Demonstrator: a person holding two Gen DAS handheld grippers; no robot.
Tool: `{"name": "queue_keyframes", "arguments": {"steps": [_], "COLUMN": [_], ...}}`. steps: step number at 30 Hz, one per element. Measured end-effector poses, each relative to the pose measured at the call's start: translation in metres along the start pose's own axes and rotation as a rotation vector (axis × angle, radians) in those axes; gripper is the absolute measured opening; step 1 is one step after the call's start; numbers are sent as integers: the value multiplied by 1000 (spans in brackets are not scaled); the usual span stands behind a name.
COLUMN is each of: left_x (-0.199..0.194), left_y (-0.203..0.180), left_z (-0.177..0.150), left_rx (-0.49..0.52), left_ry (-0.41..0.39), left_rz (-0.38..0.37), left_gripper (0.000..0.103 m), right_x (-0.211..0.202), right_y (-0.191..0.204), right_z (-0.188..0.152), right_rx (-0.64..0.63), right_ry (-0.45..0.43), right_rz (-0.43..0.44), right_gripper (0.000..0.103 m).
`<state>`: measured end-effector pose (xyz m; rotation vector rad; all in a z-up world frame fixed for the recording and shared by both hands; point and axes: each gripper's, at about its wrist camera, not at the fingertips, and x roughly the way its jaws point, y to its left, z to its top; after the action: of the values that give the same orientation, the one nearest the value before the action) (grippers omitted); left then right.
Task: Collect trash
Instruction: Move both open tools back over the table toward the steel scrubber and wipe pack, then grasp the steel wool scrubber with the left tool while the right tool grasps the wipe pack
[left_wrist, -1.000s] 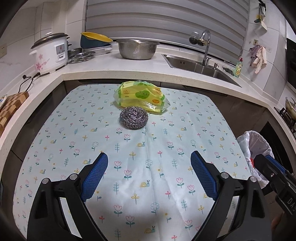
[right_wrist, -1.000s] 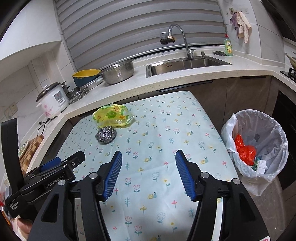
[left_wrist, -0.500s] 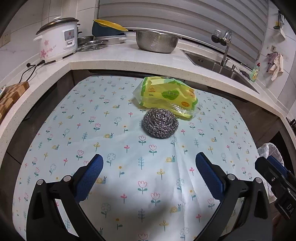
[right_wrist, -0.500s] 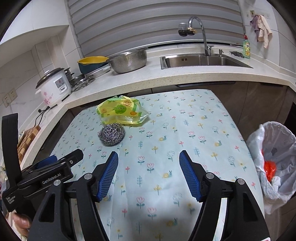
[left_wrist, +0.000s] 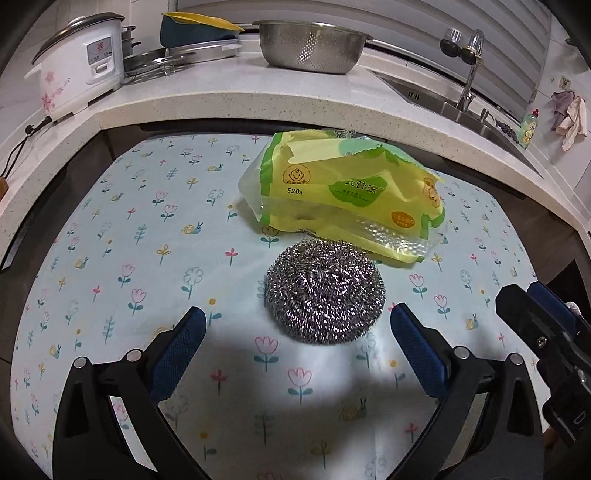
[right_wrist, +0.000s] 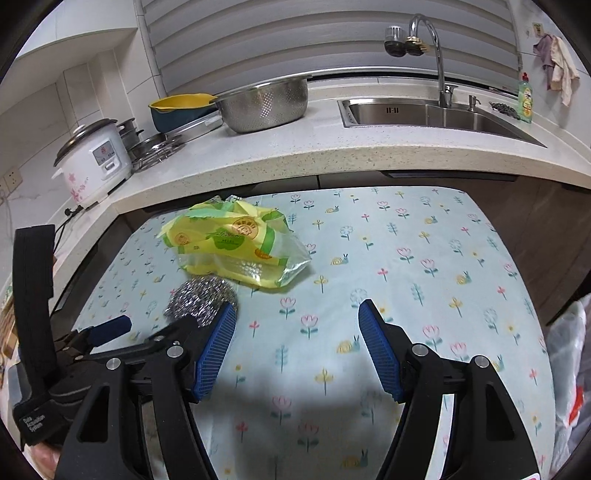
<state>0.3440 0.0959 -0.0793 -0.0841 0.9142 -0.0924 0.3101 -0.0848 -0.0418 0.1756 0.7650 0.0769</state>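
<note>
Legible writing: the yellow-green plastic package (left_wrist: 351, 195) carries "520A" beneath a round baby-face logo, with Chinese characters on a green patch. In the right wrist view, a black strap on the left gripper's body reads "Data Acquisition System".

Left gripper (left_wrist: 297, 325): jaws spread wide, holding nothing. The steel wool scourer (left_wrist: 325, 291) sits on the floral desk cloth (left_wrist: 110, 240) directly ahead, just beyond the fingertips and slightly toward the right finger; contact with either blue pad cannot be confirmed. The package lies immediately behind the scourer, and their edges appear to touch.

Right gripper (right_wrist: 297, 314): jaws spread wide, empty, hovering over bare cloth. Scourer and package lie ahead and to its left; the left gripper's finger partly covers the scourer in this view.

View differences: only the right wrist view shows the steel sink (right_wrist: 436, 114) basin fully, the white bin liner (right_wrist: 569, 369) at the far right edge with something red inside, and the left gripper's strap. Both views show the rice cooker (left_wrist: 79, 70) and the metal colander (left_wrist: 310, 46) on the counter beyond.
</note>
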Motion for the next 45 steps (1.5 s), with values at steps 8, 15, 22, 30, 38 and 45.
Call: {"name": "queue_keyframes", "arguments": {"steps": [8, 15, 22, 30, 38, 45], "left_x": [31, 35, 30, 15, -14, -43], "left_y": [-1, 5, 9, 10, -4, -22], "left_z": [11, 19, 22, 20, -1, -36], "left_rx": [-4, -16, -12, -27, 9, 35], "left_ry": [34, 30, 6, 13, 16, 48], "left_rz": [-54, -101, -90, -98, -114, -155], "left_gripper": [95, 75, 67, 56, 48, 48], "right_x": [47, 74, 88, 62, 14, -35], "right_y": [6, 16, 16, 3, -15, -37], "right_z": [19, 34, 39, 29, 8, -15], "right_rx": [-33, -73, -63, -6, 43, 97], "right_ry": [21, 11, 38, 21, 5, -19], "right_rz": [28, 33, 53, 46, 33, 15], "right_gripper": [67, 67, 37, 13, 11, 11]}}
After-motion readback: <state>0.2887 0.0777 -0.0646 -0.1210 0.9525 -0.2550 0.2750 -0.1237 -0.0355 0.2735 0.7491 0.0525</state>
